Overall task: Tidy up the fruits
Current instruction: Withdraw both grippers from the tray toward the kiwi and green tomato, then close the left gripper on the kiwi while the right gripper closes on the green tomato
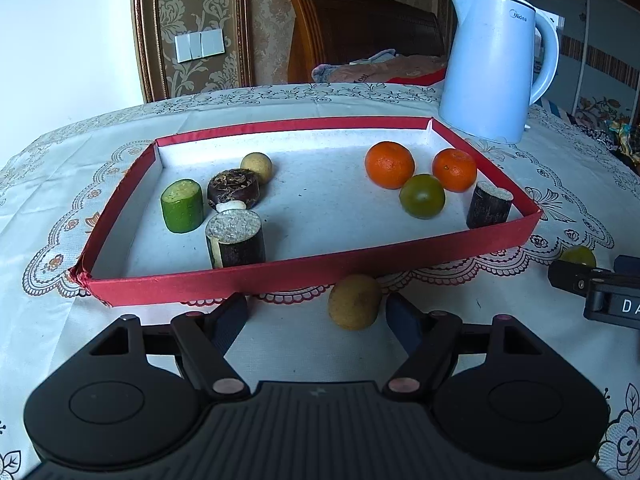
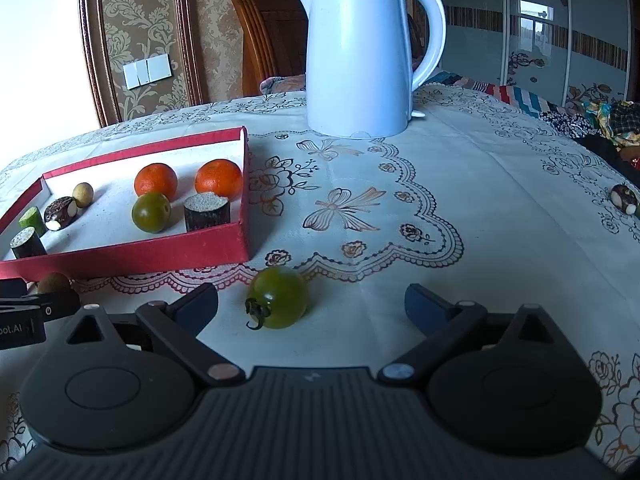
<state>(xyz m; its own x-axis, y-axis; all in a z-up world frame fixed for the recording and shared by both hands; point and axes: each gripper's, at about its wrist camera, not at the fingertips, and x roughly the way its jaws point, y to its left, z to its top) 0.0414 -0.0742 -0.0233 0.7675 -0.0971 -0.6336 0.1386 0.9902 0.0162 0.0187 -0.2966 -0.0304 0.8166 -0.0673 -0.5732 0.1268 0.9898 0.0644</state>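
A red-walled tray (image 1: 304, 276) (image 2: 132, 254) holds two oranges (image 1: 389, 165) (image 2: 155, 180), a green tomato (image 1: 422, 196) (image 2: 151, 212), sugarcane pieces (image 1: 235, 239) (image 2: 207, 211), a green cucumber chunk (image 1: 182, 205) and a small tan fruit (image 1: 257, 167). On the cloth in front of the tray lies a tan round fruit (image 1: 354, 301) (image 2: 54, 282), between the fingers of my left gripper (image 1: 318, 316), which is open and not touching it. A second green tomato (image 2: 277, 297) (image 1: 578, 256) with a stem lies between the wide-open fingers of my right gripper (image 2: 312, 304), closer to the left finger, untouched.
A white electric kettle (image 1: 494, 68) (image 2: 360, 60) stands behind the tray's right corner. A dark water chestnut (image 2: 624, 199) lies near the table's right edge. A lace cloth covers the table; a wooden chair back (image 1: 360, 28) and bedding lie beyond.
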